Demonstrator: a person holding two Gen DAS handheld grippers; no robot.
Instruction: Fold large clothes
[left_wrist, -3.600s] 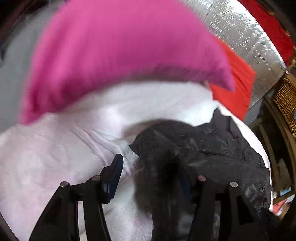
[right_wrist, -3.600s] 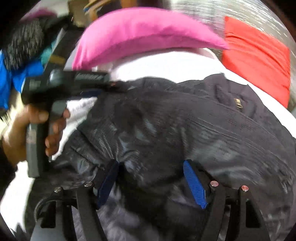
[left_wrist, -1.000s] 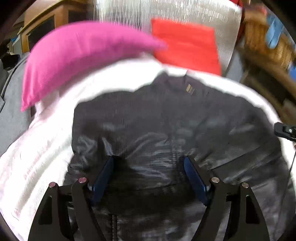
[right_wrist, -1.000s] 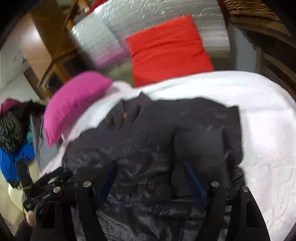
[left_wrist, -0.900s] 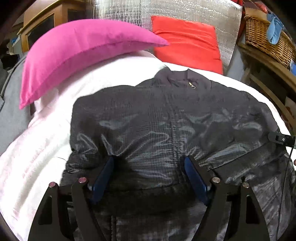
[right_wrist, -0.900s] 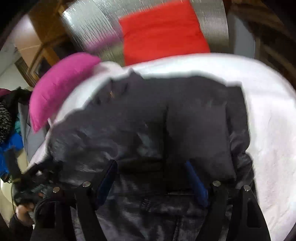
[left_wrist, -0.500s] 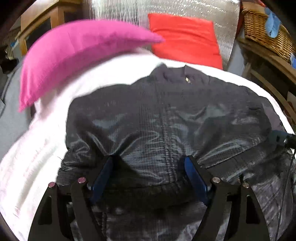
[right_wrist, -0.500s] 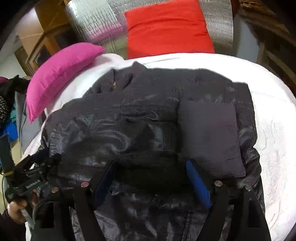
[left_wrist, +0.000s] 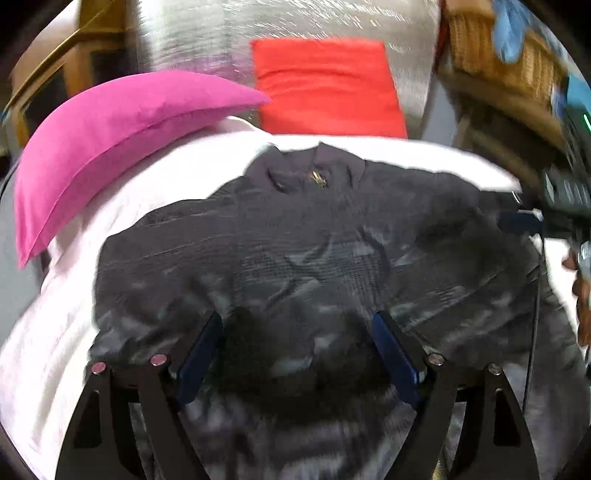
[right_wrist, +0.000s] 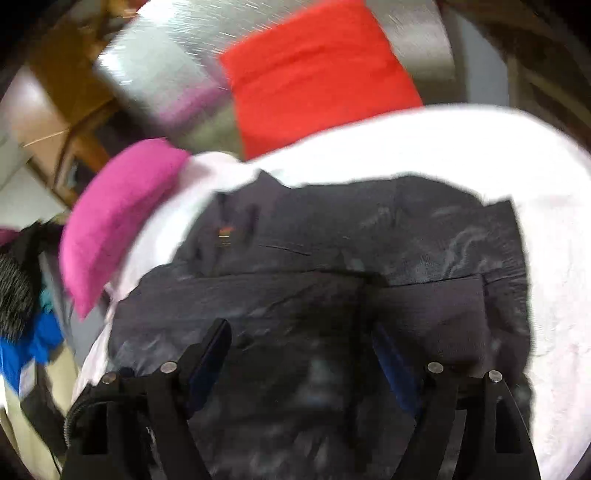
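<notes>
A large black jacket (left_wrist: 303, 251) lies spread on a white bed cover (left_wrist: 74, 295), collar with a small gold tag toward the pillows. It also shows in the right wrist view (right_wrist: 332, 266), with a sleeve folded across its right side. My left gripper (left_wrist: 299, 343) is open and empty just above the jacket's lower part. My right gripper (right_wrist: 303, 347) is open and empty above the jacket's lower part too. The right gripper's body shows at the right edge of the left wrist view (left_wrist: 565, 195).
A pink pillow (left_wrist: 110, 136) lies at the bed's far left and a red cushion (left_wrist: 325, 85) stands behind against a silver panel (left_wrist: 221, 33). A wicker basket (left_wrist: 498, 48) sits at the right. Piled clothes (right_wrist: 26, 295) are left of the bed.
Both grippers have pulled back and risen a little over the jacket, staying open. The right gripper has swung higher at the right edge of the left view. The jacket lies still.
</notes>
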